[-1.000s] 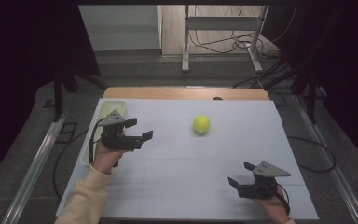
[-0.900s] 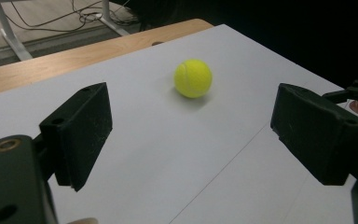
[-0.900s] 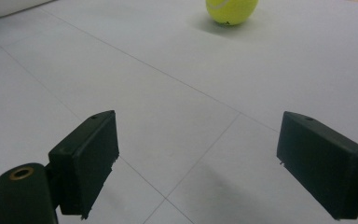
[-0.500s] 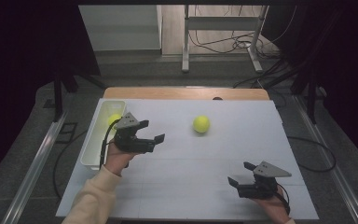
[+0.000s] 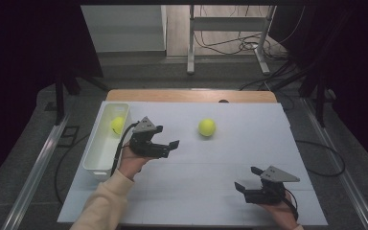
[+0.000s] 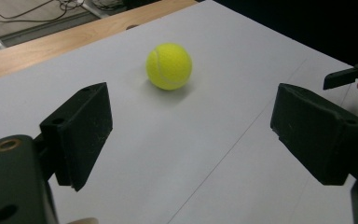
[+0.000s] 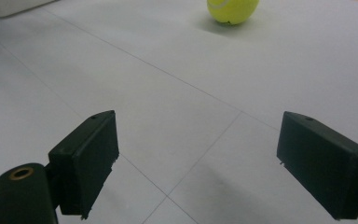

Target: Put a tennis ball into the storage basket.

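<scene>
The left gripper [image 5: 170, 147] has left the white plastic bin [image 5: 96, 153], where one yellow tennis ball [image 5: 118, 125] already lies, and now points across the white desk [image 5: 206, 182] at the second yellow felt tennis ball [image 5: 206, 127], with its jaws wide and empty. That ball sits free mid-desk, well apart, so it looks like the next pick. The right gripper [image 5: 247, 179] rests near the front edge, wide open.

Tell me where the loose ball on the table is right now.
In the high view, the ball lies on the white sheet, right of centre toward the far edge, ahead of the open left gripper and untouched.
</scene>
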`<state>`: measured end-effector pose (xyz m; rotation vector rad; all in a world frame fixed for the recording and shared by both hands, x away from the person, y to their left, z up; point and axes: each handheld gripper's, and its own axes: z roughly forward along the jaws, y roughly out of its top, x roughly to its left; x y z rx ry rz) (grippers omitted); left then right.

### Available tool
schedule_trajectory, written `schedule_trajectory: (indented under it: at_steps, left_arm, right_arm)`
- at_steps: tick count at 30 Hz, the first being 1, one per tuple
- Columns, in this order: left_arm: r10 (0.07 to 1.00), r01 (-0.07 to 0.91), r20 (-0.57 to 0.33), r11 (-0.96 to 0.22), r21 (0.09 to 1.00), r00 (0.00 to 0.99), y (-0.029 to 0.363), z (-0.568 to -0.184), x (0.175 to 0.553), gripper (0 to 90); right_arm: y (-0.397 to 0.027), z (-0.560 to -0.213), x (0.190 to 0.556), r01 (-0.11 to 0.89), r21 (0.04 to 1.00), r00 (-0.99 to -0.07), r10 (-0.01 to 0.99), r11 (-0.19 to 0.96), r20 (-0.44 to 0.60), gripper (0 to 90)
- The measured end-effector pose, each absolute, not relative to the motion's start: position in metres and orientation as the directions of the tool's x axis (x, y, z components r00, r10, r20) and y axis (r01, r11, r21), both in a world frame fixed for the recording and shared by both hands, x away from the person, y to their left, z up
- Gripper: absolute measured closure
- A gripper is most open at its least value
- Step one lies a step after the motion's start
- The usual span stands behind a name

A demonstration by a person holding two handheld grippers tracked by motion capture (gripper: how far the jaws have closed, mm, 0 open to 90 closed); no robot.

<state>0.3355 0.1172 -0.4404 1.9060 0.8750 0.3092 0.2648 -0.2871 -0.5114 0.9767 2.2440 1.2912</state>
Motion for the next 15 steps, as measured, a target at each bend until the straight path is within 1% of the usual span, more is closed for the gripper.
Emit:
schedule_trajectory:
  at_steps: [15]
  left_arm:
    - [0.703,0.456,-0.142,-0.282,0.844,0.697,0.091,-0.443,0.361,13.7]
  right_arm:
    - [-0.288,-0.511,0.264,0.383,0.857,-0.691,0.722,0.346,0.017,13.3]
